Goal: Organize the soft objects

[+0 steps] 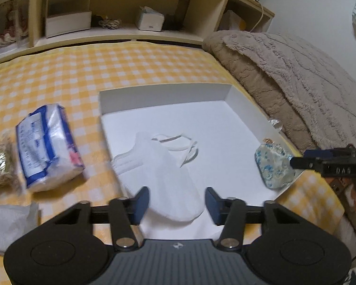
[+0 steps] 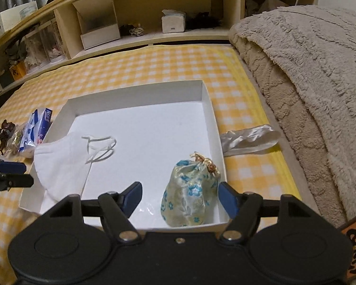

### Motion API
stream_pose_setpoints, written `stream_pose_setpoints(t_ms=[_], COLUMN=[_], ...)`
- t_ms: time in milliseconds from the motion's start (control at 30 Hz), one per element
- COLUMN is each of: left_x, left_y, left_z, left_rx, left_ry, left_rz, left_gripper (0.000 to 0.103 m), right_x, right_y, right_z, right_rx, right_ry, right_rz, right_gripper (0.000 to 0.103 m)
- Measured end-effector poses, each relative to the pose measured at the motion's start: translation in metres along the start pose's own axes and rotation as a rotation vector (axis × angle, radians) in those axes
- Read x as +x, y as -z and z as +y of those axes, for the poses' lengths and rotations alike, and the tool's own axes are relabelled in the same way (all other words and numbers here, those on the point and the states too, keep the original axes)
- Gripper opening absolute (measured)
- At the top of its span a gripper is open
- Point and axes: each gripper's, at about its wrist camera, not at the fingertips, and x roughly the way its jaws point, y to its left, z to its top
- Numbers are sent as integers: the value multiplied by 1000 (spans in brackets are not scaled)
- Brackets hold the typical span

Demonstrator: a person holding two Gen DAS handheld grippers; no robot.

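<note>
Here, low in the left wrist view, the left gripper (image 1: 176,204) stands part open, its blue pads either side of the white mask's (image 1: 170,178) near edge and apart from it, gripping nothing; the mask lies at the left side of the shallow white box (image 1: 239,99) on the yellow checked sheet (image 1: 59,71); in the right wrist view the right gripper (image 2: 180,199) gapes wide and empty around the floral pouch (image 2: 189,197), which sits in the box's lower right corner; a tissue pack (image 1: 47,147) lies left of the box; a white satin cloth (image 2: 249,140) lies just right of it.
</note>
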Motion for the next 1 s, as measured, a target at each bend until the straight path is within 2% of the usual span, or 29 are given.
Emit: stream_pose_setpoints(t_ms=[100,200,267,400,500,567,800,933,1000], left_x=[15,37,55,85,87,88,92,91,87], left_y=[-11,-21,-21,-7,4,2,7,8,3], left_z=[-6,-13,-18,-31,-38,-37,-47,-46,-43], left_rx=[25,123,188,284,321,268,202,162,143], left_ry=[-23,-130,-178,-148,-132,-78,64,101,83], left_rz=[0,-3,31,147,130,148,166,155,124], left_gripper=[36,31,31,31,30,30,31,34,44], right_x=[-1,-4,-7,-13,-15,-16,-15,-17,-18], right_y=[1,2,2,3,3,3,5,6,6], right_z=[1,3,6,10,9,8,8,11,11], right_rx=[7,14,8,-21,-19,-18,5,8,7], right_ry=[-3,-12,-20,-8,-17,-21,-39,-45,-46], right_rz=[-3,-8,-17,-35,-41,-44,-45,-47,-50], right_gripper=[72,71,71,71,71,71,71,71,71])
